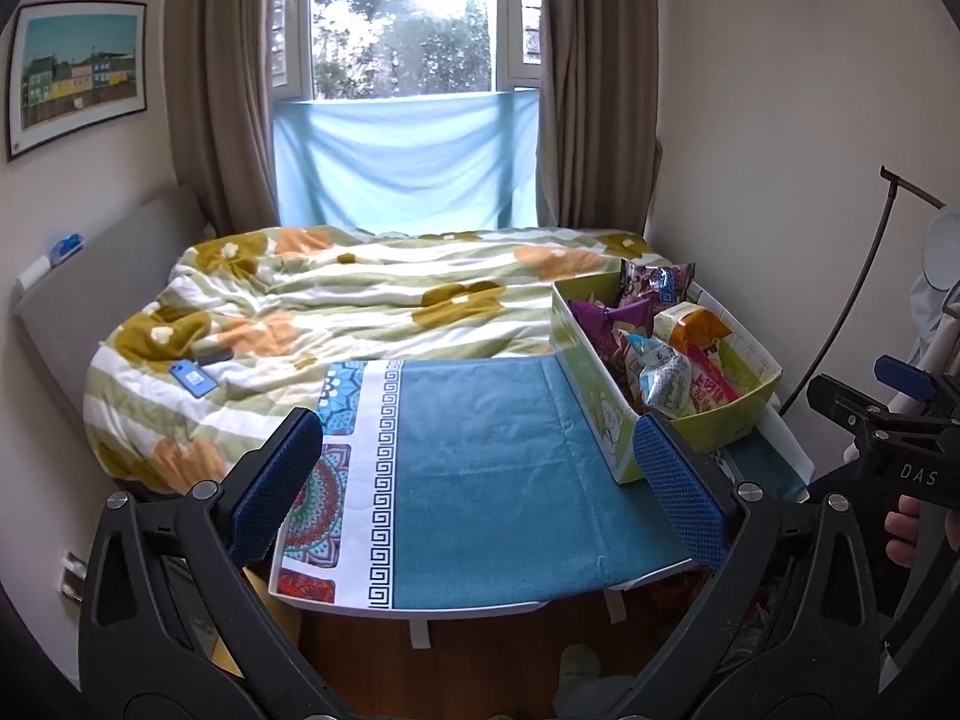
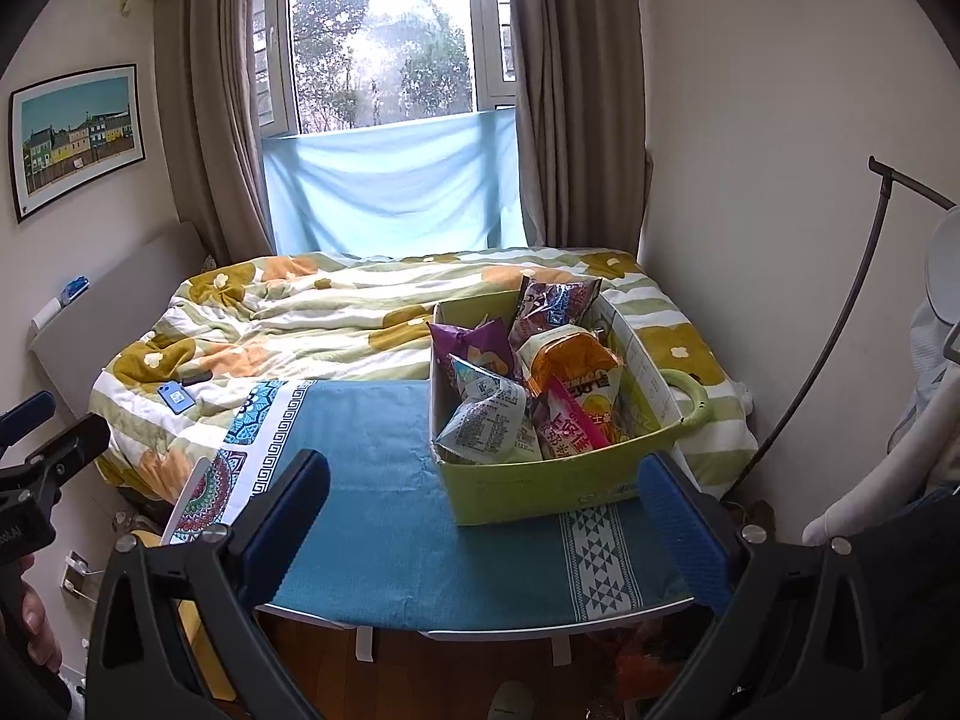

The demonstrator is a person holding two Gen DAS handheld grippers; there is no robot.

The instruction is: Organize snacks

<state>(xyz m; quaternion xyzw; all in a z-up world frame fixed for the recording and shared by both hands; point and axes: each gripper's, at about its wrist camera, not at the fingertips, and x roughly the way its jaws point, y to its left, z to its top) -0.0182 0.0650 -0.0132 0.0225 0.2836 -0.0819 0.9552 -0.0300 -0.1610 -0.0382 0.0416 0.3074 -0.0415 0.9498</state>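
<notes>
crinkly snack packets point(image 2: 528, 396), green cardboard box point(image 2: 540, 489), teal woven cloth point(image 2: 384, 516)

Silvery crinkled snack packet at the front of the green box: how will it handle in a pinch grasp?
The silvery crinkled snack packet looks puffed and creased, so it probably gives under the pads rather than staying stiff. Its glossy film may be slippery. It leans loosely on other packets inside the green cardboard box, so likely light and apt to shift them when lifted.

Daylight is pouring through the window point(image 1: 408, 18), blowing out its panes (the trees point(image 2: 384, 54) outside looking hazy), while fisheye curvature is bending walls and darkening both frames' corners.
</notes>
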